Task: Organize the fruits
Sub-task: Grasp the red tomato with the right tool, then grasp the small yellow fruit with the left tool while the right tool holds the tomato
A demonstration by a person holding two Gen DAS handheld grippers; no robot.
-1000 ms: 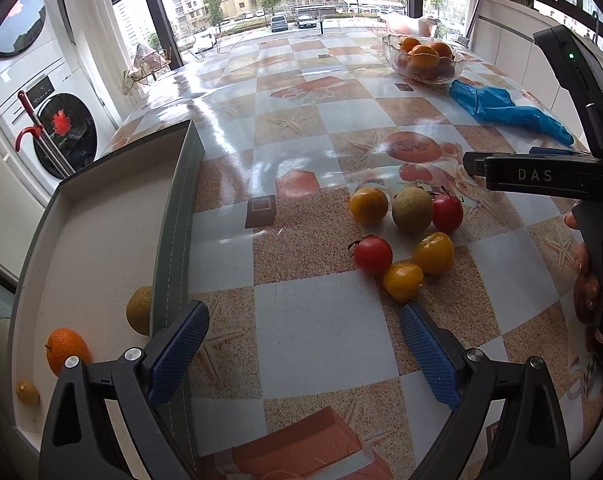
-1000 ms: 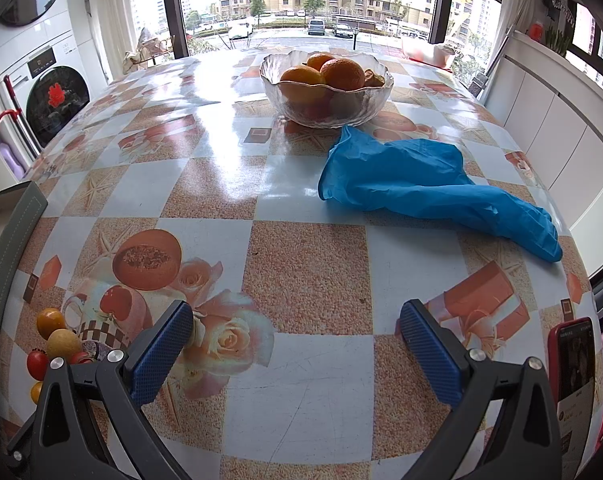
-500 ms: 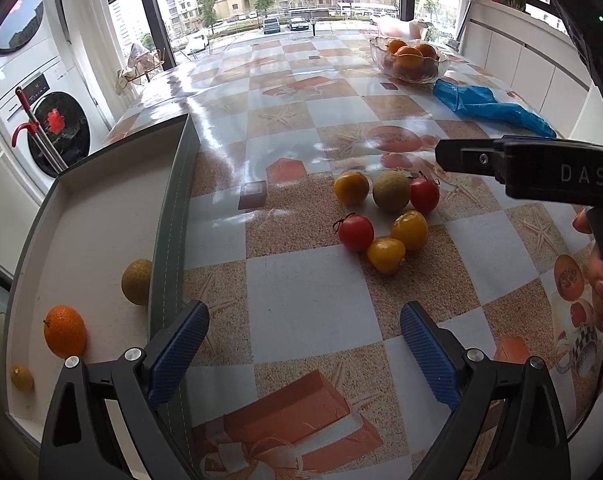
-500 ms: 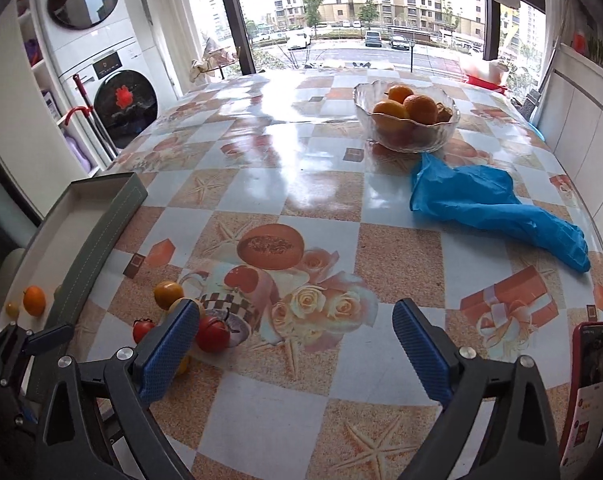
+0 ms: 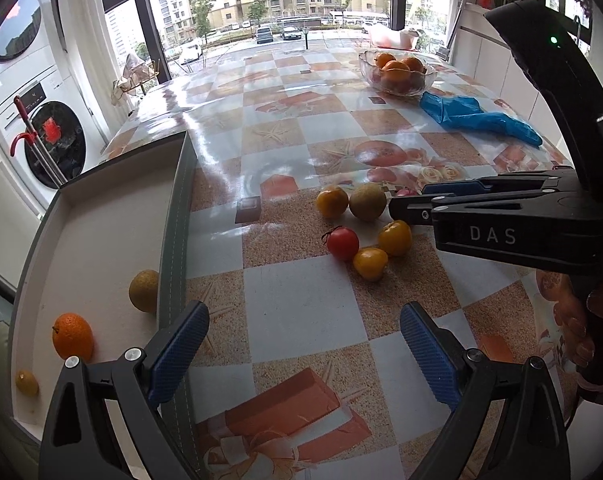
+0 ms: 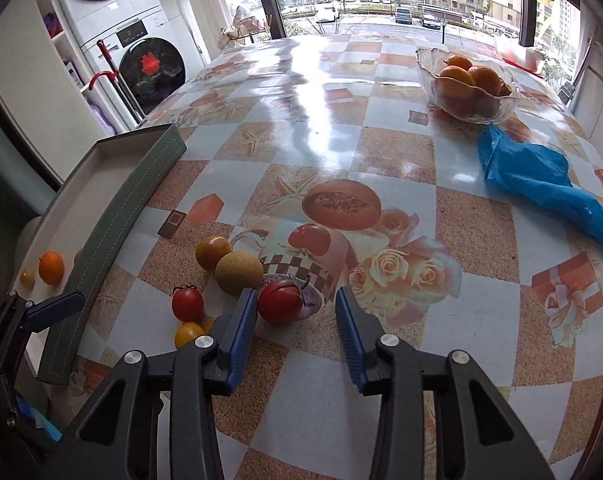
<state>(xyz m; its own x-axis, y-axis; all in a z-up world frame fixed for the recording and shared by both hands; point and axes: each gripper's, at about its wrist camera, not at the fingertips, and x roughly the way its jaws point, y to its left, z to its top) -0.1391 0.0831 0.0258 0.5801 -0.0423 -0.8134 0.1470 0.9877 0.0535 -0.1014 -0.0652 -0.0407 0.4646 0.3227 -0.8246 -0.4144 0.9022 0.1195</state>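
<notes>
L-wrist: left gripper spread, empty, idle by tray; loose fruit cluster ahead-right, awaiting sorting | R-wrist: right gripper released, red tomato between the blue pads against the left one, lined up to grab.

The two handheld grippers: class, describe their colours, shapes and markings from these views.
The left gripper and right gripper match: black angular plastic arms joined by silver round rivets, each tipped with flat blue ribbed finger pads. Seen side-on from the left wrist view, the right gripper's black body bears white letters "DAS" and a small green light on its curved top housing.
</notes>
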